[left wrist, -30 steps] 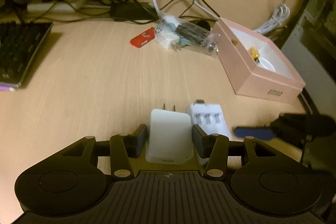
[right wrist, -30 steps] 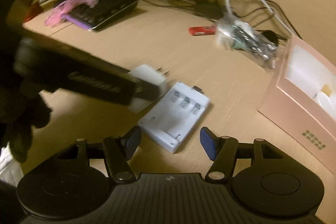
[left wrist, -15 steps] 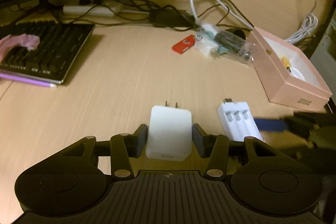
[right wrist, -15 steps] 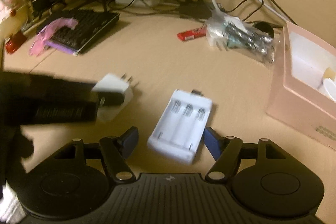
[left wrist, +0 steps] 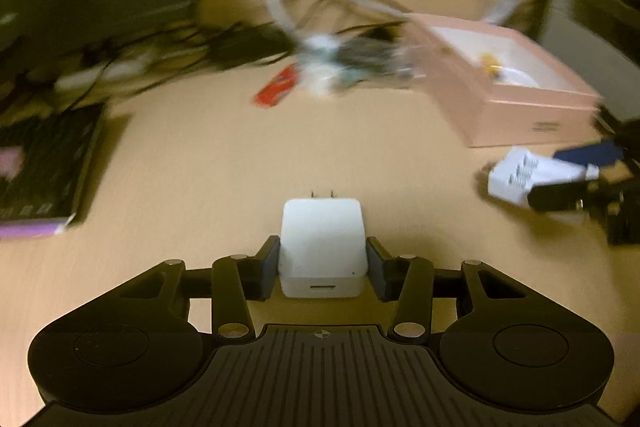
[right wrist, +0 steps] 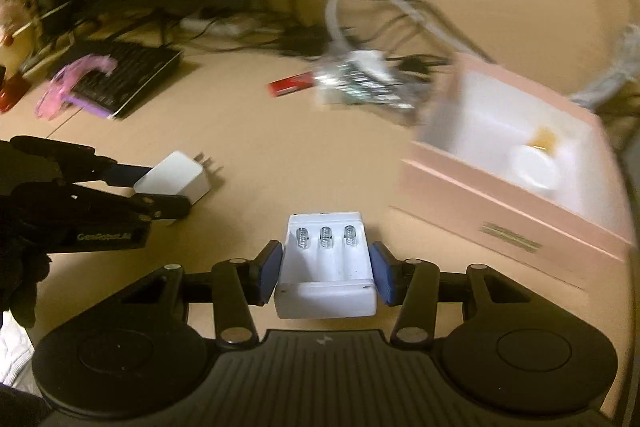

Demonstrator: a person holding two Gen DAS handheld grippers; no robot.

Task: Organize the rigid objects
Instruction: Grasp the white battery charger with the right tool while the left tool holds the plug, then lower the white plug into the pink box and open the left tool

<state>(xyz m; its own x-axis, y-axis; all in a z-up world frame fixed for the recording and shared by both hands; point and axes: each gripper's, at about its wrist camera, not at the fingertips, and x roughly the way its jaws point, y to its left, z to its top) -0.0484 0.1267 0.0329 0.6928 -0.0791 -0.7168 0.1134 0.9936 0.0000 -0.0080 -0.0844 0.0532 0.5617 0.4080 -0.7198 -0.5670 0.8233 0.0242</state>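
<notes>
Firmly, a white cube wall charger [left wrist: 322, 251] is clamped by the left gripper [left wrist: 322, 269]; the closing right gripper [right wrist: 326, 267] grasps a white plastic battery holder [right wrist: 326, 267], above a beige wooden desk [right wrist: 280, 155].

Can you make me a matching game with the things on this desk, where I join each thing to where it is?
Things:
1. white plug-in wall charger
2. white battery charger with three slots
3. small red flat stick
4. small yellow piece

Places:
A. inside the open pink box
B. between the left gripper's jaws
C. lying on the wooden desk beside a clear bag of bits
D. between the right gripper's jaws

Pairs: 1-B, 2-D, 3-C, 4-A
</notes>
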